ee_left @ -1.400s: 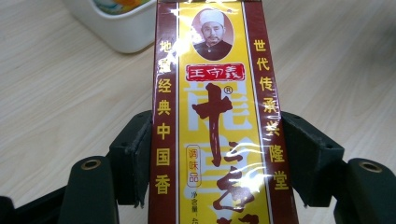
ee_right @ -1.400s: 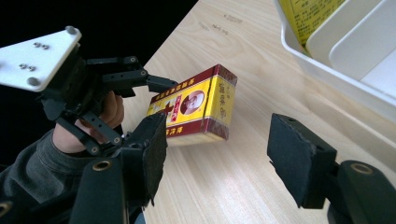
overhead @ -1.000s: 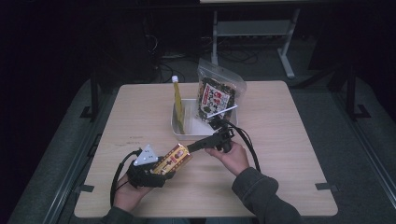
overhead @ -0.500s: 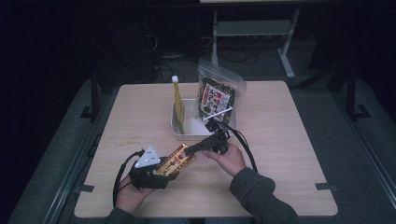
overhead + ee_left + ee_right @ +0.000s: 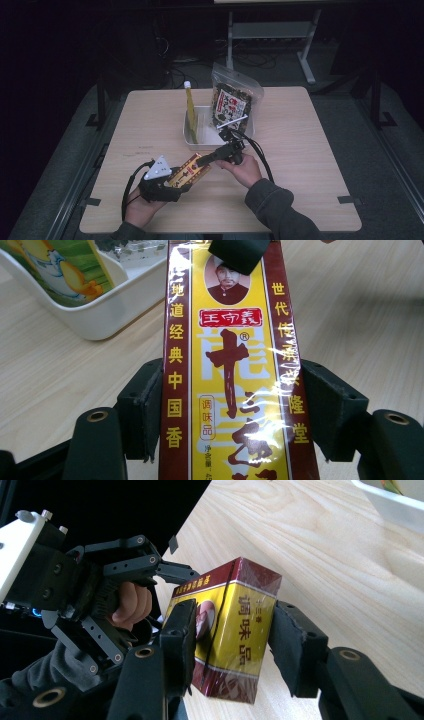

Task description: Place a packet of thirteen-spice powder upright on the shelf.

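A yellow and dark red seasoning box (image 5: pixel 189 172) hangs just above the table's front left, tilted, between both grippers. My left gripper (image 5: pixel 181 181) is shut on its near end; in the left gripper view both pads (image 5: pixel 146 410) press the long edges of the box (image 5: pixel 230 390). My right gripper (image 5: pixel 201 161) reaches in from the right onto the far end. Its jaws have just been closing, and in the right gripper view both pads (image 5: pixel 186 630) touch opposite sides of the box (image 5: pixel 235 630).
A white tray (image 5: pixel 192 141) stands mid-table behind the box, with a tall yellow carton (image 5: pixel 190 107) upright in it. A clear snack bag (image 5: pixel 232 102) leans at the tray's right. The wooden table (image 5: pixel 310 165) has bare room to the right.
The right gripper's jaws have narrowed around the far end of the box. Both hands and the box have hardly shifted.
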Tool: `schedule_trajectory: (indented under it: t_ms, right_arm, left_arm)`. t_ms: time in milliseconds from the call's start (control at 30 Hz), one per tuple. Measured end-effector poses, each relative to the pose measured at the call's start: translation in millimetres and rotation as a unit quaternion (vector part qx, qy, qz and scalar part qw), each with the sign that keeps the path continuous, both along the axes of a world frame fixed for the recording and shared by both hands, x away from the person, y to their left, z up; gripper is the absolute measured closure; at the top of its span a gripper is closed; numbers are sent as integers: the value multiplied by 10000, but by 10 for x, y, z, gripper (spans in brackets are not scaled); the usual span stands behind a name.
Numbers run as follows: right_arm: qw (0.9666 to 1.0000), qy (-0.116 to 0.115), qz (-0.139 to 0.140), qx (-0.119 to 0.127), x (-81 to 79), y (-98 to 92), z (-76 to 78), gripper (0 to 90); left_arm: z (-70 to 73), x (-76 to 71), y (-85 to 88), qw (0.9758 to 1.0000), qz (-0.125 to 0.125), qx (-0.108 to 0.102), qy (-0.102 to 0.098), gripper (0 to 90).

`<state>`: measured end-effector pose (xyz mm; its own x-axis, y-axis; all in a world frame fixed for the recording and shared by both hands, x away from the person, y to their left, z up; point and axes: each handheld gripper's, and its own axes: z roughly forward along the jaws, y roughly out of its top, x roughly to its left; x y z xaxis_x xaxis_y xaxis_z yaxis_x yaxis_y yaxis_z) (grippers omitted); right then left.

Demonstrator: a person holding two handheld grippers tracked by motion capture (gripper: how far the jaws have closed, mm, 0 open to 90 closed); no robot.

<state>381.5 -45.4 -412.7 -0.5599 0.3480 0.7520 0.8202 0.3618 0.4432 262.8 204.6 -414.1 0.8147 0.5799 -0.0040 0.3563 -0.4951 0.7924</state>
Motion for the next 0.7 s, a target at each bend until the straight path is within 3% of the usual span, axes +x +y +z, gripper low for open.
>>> schedule_trajectory:
  t_ms: [200,300,467,700]
  right_arm:
    - [9999,95,-69,48,-3,-4,9,568]
    - [9995,253,-142,91,3,-9,16,596]
    - [9990,401,-181,56,1,13,69,635]
    - [9990,376,-253,-15,-25,31,145,668]
  left_arm:
    - [-8,1,1,10000,-23,-11,-35,323]
    - [-27,2,11,10000,-14,-48,-1,322]
    - [-42,-3,12,10000,-9,34,-56,322]
    - [-47,-22,-10,9997,32,105,-217,313]
